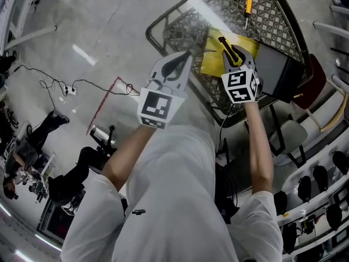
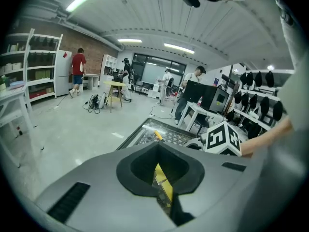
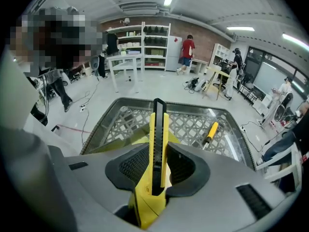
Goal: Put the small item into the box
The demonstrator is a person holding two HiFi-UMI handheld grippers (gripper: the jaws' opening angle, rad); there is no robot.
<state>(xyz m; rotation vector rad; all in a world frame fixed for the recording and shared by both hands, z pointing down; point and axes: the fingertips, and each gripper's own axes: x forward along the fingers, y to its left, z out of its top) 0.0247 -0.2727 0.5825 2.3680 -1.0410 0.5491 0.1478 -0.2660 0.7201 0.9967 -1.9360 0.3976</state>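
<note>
Mesh table [image 1: 272, 15]: right tongs [image 3: 157, 180] clamp knife [image 3: 158, 134]; yellow box [image 1: 214, 52] partly hidden.

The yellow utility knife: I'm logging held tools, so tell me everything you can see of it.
The utility knife looks like slim yellow plastic with a black slider strip down its middle. It runs lengthwise between the jaws of the right hand-held gripper, clamped on both sides, its tip poking out beyond them over the mesh table. No blade shows.
</note>
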